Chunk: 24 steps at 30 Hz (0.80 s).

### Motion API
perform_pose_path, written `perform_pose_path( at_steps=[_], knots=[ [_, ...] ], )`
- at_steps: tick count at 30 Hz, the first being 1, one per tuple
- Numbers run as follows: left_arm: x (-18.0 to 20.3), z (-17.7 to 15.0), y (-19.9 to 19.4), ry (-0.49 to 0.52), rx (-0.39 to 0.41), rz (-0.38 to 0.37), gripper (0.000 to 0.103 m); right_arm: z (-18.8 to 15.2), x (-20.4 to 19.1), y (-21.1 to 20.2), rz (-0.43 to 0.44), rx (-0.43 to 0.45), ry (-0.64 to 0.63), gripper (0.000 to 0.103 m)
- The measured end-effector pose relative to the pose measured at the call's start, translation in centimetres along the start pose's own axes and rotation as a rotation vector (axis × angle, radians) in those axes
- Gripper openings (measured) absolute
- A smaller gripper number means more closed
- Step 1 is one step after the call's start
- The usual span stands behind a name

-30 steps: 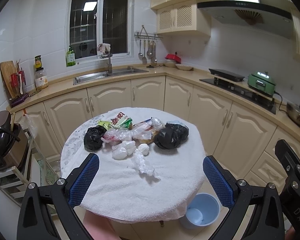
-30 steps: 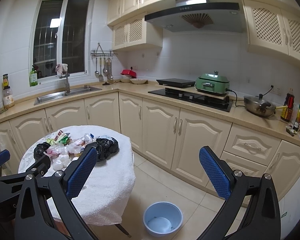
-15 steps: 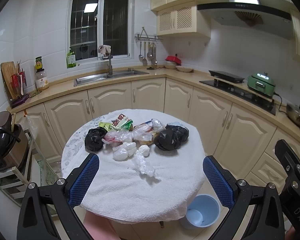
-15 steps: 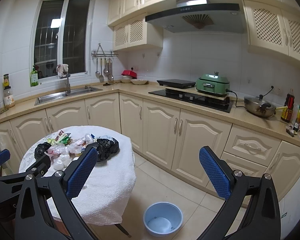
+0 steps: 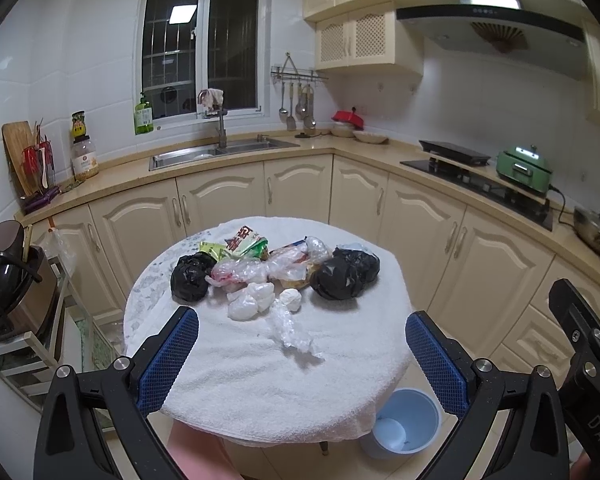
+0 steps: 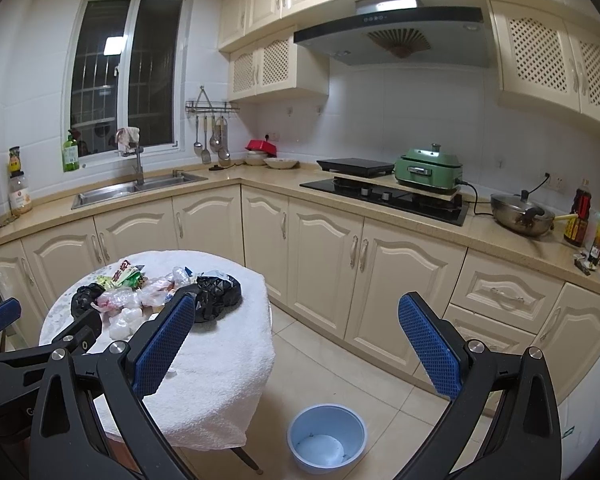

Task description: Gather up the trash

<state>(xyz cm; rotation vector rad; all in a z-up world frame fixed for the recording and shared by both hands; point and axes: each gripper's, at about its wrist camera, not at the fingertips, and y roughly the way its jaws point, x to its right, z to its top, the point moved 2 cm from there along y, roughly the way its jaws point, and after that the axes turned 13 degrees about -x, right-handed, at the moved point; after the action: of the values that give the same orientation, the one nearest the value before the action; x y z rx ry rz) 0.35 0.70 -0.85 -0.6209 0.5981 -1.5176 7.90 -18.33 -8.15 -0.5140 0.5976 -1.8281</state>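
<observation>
Holding both grippers wide open and empty, we look at the trash (image 5: 276,268) piled in the middle of the round table (image 5: 240,380). Our left gripper (image 5: 300,356) is over the table's near edge. Our right gripper (image 6: 296,336) is off to the side, over the floor. A blue bin (image 6: 326,440) sits on the floor beside the table.
</observation>
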Motion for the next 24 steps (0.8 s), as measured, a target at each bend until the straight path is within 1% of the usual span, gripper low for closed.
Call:
perform_pose_path(
  at_steps=[9,24],
  knots=[
    [0.12,-0.01,0.17,0.011,-0.001,0.011,0.102,-0.08,-0.15,0.17,0.001,-0.005,0.001,0.103],
    [0.31,-0.13,0.55,0.021,-0.009,0.005,0.102,-0.42,-0.20,0.44,-0.002,-0.009,0.001,0.103]
  ],
)
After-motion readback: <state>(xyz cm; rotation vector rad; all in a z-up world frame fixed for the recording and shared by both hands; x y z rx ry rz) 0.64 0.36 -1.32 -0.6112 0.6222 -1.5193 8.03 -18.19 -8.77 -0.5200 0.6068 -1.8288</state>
